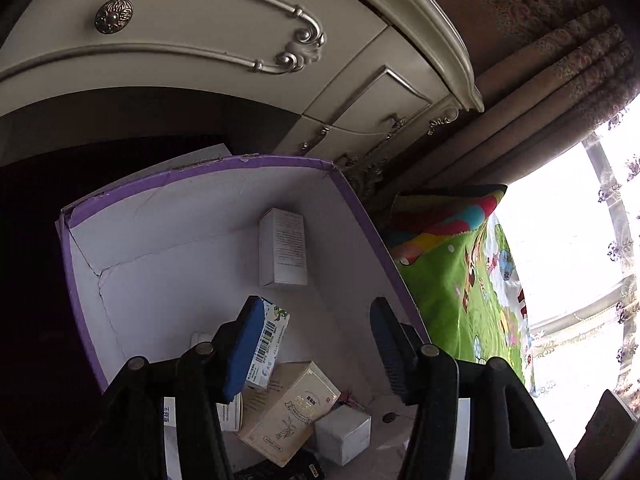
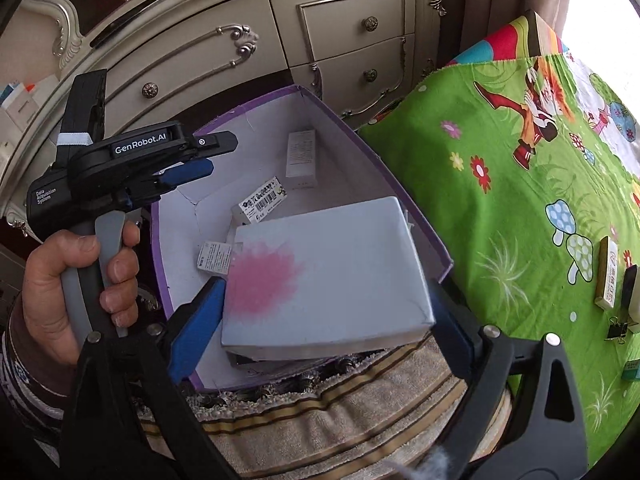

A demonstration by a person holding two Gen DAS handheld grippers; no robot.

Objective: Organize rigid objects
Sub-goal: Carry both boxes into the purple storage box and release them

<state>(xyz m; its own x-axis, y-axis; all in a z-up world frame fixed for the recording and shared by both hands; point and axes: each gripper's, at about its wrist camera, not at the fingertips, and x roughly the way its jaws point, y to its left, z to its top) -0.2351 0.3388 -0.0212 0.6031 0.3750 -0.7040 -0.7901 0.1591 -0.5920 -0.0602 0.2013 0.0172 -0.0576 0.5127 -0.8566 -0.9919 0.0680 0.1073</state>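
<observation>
A purple-rimmed carton (image 1: 200, 174) (image 2: 248, 110) with white walls holds several small boxes. My left gripper (image 1: 316, 306) (image 2: 218, 156) hangs open over it, with nothing pressed between its blue pads. A small barcode box (image 1: 272, 334) (image 2: 262, 199) shows right beside its left pad and lies on the carton floor in the right wrist view. A tall white box (image 1: 283, 248) (image 2: 302, 158) stands in the far corner. A beige box (image 1: 288, 412) and a white cube (image 1: 342, 434) lie nearer. My right gripper (image 2: 326, 284) is shut on a large white box with a pink stain (image 2: 328, 276) above the carton's near end.
A cream dresser (image 2: 352, 40) with knobbed drawers stands behind the carton. To the right is a green cartoon cloth (image 2: 520, 200) with a beige box (image 2: 608, 272) and a binder clip (image 2: 618, 330) on it. A striped rug (image 2: 320, 400) lies below. A person's hand (image 2: 60, 280) holds the left gripper.
</observation>
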